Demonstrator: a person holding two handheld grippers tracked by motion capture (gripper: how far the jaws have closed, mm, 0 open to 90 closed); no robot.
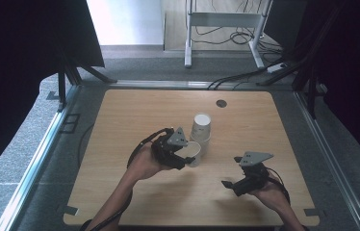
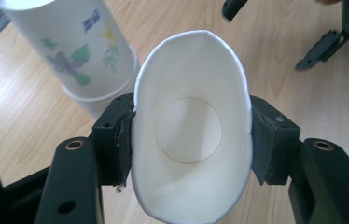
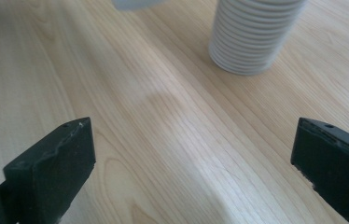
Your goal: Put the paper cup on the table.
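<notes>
Between the two black jaws of the left gripper (image 2: 191, 154) sits a single white paper cup (image 2: 191, 140), clamped across its sides so hard that the round mouth is pinched into a tall oval; its open end faces the camera and the circular base shows deep inside. Gripping it side-on, well below the rim, probably keeps the thin wall from slipping. In the high view that left gripper (image 1: 180, 151) lies at the centre of the frame, the squeezed white paper cup (image 1: 194, 153) just beside the foot of a stack of nested white paper cups with a leafy green and blue print (image 1: 201, 129), which stands mouth-down. The single cup looks to have been taken from that stack, or to be meant for it; which, I cannot tell.

Lower right in the high view, the right gripper (image 1: 231, 184) is well apart from the stack. Its jaws stand wide apart with nothing between them, only bare boards of the light wooden table (image 3: 163, 140). It points toward the ribbed rims of the printed stack (image 3: 252, 42) at the upper right of its own view, perhaps ready to steady it.
</notes>
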